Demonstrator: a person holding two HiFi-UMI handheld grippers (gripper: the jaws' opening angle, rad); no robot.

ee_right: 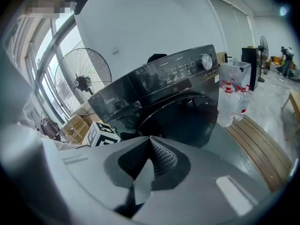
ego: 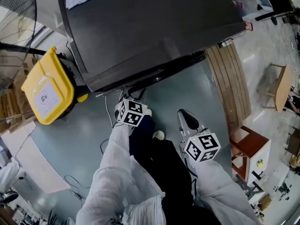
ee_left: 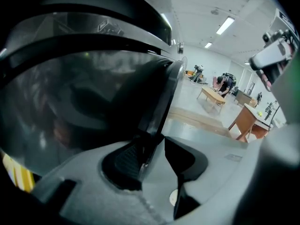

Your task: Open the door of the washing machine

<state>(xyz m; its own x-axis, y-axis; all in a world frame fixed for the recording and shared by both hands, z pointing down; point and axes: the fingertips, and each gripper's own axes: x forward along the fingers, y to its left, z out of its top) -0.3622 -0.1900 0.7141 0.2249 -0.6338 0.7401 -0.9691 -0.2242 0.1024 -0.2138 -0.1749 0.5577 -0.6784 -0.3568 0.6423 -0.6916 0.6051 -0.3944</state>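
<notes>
A black front-loading washing machine (ego: 154, 27) fills the top of the head view. In the right gripper view its control panel (ee_right: 178, 74) sits above the round dark door (ee_right: 187, 116). My left gripper (ego: 127, 97) is right at the machine's front. In the left gripper view, the left gripper (ee_left: 152, 142) has the door's rim (ee_left: 164, 97) between its tips, pads closed on it, beside the dark glass (ee_left: 84, 97). My right gripper (ego: 186, 117) hangs lower right, away from the machine. The right gripper (ee_right: 150, 139) is shut, with nothing between its pads.
A yellow lidded bin (ego: 47, 86) stands left of the machine, beyond it a floor fan (ego: 16, 18). A wooden slatted platform (ego: 229, 78) runs along the right, with water bottles (ee_right: 232, 100) on it. A small wooden stand (ego: 251, 149) is at the lower right.
</notes>
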